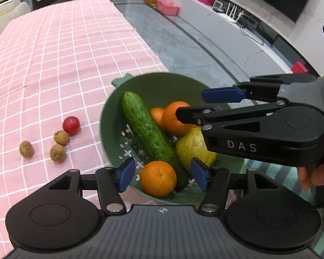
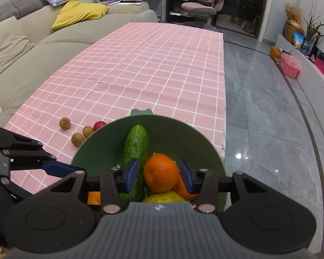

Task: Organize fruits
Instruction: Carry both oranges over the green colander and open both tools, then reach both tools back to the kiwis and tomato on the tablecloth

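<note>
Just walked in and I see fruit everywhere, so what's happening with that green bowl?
A person holds a gripper in each hand over a green colander that holds a cucumber, oranges and a pear. The left gripper is open around one orange, not pressing it. The right gripper frames another orange; contact is unclear. Three brown longans and a red cherry tomato lie on the pink checked tablecloth.

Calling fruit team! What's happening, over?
Left gripper open over near orange. Right gripper open around far orange. Green bowl holds cucumber. Nothing blocking.
</note>
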`<state>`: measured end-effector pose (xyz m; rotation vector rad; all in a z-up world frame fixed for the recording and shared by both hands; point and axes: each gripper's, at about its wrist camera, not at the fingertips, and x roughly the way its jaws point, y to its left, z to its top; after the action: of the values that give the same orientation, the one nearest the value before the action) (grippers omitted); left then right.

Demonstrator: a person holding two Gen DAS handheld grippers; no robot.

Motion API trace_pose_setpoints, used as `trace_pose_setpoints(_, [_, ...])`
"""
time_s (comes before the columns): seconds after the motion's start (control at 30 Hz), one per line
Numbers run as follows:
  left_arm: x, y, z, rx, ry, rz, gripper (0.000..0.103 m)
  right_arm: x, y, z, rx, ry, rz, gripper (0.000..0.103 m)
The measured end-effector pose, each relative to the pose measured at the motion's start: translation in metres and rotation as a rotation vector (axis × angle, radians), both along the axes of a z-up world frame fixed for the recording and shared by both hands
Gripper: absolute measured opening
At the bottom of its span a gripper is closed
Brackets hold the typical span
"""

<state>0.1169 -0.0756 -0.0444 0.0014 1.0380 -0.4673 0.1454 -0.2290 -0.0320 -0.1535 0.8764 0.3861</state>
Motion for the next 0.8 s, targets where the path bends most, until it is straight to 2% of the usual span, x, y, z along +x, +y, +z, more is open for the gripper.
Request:
trace_pose_setpoints(0.1, [-0.004, 0.007, 0.008, -0.005, -0.029, 0.02, 0.07, -0.006, 0.0, 0.01, 0.005, -0.029, -0.012, 0.05])
trace_pose_setpoints(0.2, [-0.007, 0.015, 0.017, -0.012, -0.06, 0.051, 0.07, -0.012, 0.0, 0.019, 0.013, -0.056, -0.022, 0.051])
trace_pose_setpoints(0.27, [-0.01, 0.022, 0.023, -0.015, -0.08, 0.077, 0.07, -0.017, 0.0, 0.026, 0.033, -0.068, -0.029, 0.056])
trace_pose_setpoints(0.33, [-0.011, 0.029, 0.027, -0.015, -0.097, 0.106, 0.07, -0.021, 0.001, 0.03, 0.057, -0.078, -0.037, 0.065])
trace_pose_setpoints(0.5, [-0.016, 0.046, 0.03, -0.005, -0.115, 0.137, 0.07, -0.026, 0.009, 0.037, 0.118, -0.074, -0.02, 0.066])
trace_pose_setpoints(0.8, [-0.012, 0.09, 0.019, 0.0, -0.092, 0.231, 0.07, -0.026, 0.043, 0.031, 0.068, -0.09, 0.058, 0.066])
